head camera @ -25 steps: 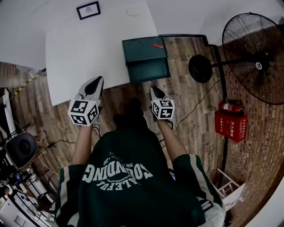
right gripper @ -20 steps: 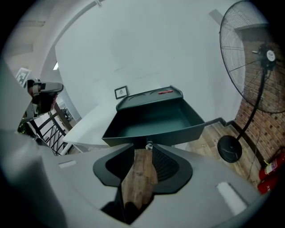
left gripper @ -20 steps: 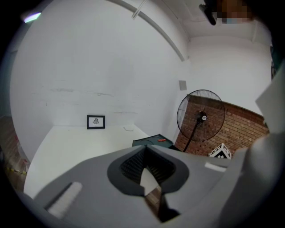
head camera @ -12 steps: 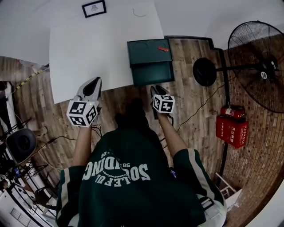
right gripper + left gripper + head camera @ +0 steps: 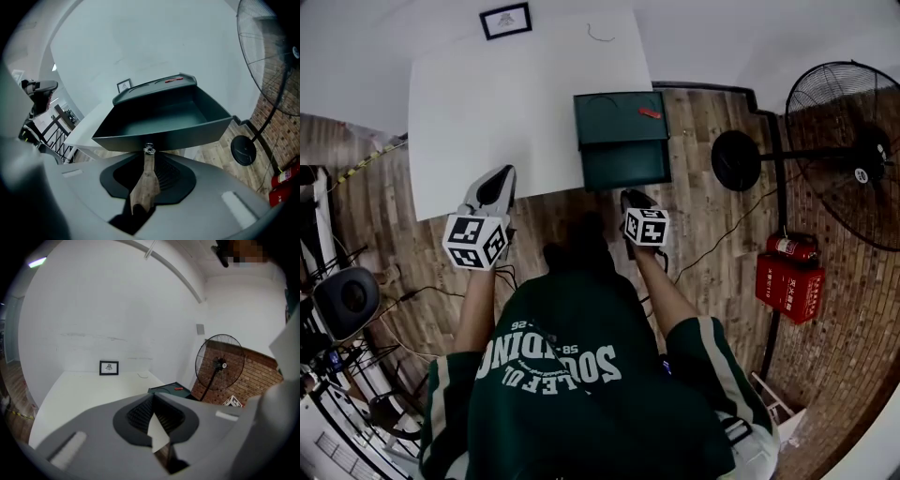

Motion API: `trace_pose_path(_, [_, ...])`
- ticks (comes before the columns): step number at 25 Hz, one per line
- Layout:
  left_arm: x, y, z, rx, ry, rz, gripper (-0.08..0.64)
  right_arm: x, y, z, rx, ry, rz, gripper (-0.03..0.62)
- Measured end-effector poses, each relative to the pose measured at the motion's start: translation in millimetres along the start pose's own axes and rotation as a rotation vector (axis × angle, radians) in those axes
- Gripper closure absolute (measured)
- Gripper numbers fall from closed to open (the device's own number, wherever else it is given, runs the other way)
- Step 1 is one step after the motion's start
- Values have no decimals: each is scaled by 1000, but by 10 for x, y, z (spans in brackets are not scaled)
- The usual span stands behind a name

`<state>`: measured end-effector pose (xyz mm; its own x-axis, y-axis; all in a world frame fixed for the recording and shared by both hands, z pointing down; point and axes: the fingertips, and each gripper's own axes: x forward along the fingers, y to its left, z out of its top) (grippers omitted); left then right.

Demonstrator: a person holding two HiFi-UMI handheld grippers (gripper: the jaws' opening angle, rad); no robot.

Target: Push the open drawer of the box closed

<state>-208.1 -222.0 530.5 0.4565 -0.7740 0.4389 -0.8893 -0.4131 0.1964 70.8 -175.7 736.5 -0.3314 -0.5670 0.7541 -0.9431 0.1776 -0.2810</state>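
A dark green box point(image 5: 619, 115) stands on the front right corner of the white table point(image 5: 487, 103), its drawer point(image 5: 626, 162) pulled out toward me and empty. My right gripper point(image 5: 631, 196) sits just short of the drawer front point(image 5: 164, 136). Its jaws are closing with only a thin slit left between them. The drawer's small metal knob point(image 5: 149, 150) lies right at their tips; I cannot tell whether it is pinched. My left gripper point(image 5: 498, 178) hovers at the table's front edge, well left of the box, with its jaws together and nothing in them.
A small red item point(image 5: 650, 113) lies on the box top. A framed picture point(image 5: 506, 20) leans at the table's back. A standing fan point(image 5: 848, 150) with a round base point(image 5: 736, 160) and a red extinguisher case point(image 5: 794, 272) stand on the wooden floor to the right.
The right gripper has crept forward until its tips nearly meet the drawer front. The left gripper has stayed where it was.
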Motion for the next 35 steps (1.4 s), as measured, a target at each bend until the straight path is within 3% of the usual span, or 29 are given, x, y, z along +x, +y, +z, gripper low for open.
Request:
trace_pose_path(14, [85, -34, 43, -13, -13, 17, 508, 76, -27, 246, -15, 3, 37, 523])
trace_pose_path(35, [-48, 251, 12, -59, -23, 114, 508, 517, -41, 800, -29, -5, 64, 523])
